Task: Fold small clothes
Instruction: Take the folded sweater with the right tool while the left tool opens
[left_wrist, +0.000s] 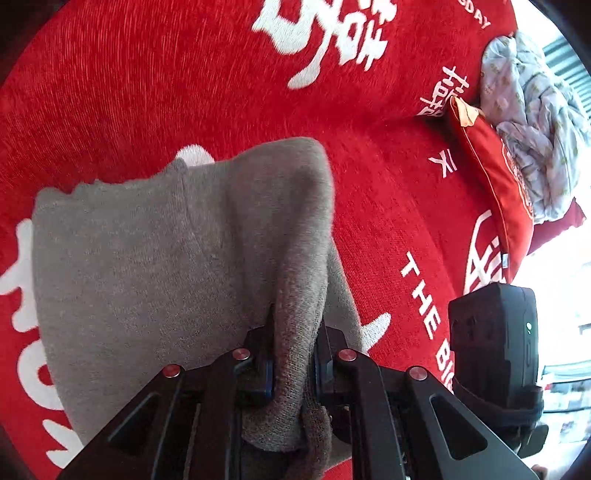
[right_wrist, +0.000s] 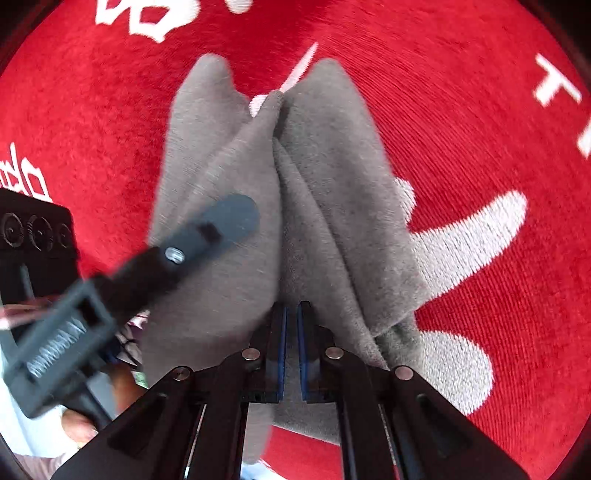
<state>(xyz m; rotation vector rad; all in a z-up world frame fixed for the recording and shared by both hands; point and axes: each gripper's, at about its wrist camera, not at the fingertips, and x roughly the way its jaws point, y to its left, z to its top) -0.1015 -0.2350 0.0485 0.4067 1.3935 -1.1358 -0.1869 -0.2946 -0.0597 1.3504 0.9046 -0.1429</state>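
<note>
The left hand-held gripper (left_wrist: 293, 354) is clamped on a bunched ridge of the grey knit garment (left_wrist: 166, 266), the cloth squeezed between its blue-lined fingers (left_wrist: 266, 373) and spilling out below them. The right hand-held gripper (right_wrist: 291, 332) has its jaws nearly together with only a thin slit between the blue pads; a fold of the same grey knit garment (right_wrist: 332, 206) runs down toward that slit, but whether cloth is actually pinched there cannot be told. In the right wrist view the garment rises in 2 peaked lobes that meet at a central crease, partly lifted off the red bedspread (left_wrist: 147, 92) with white lettering beneath; in the left wrist view its broader part lies flat on that spread. A red pillow (left_wrist: 491, 184) and a crumpled pale patterned cloth (left_wrist: 535, 122) sit well apart at the far edge. The knit looks soft, light and limp, likely to sag and stretch, not hold a crease, so the sound holds are probably the hems or corners, pinched through both layers.
</note>
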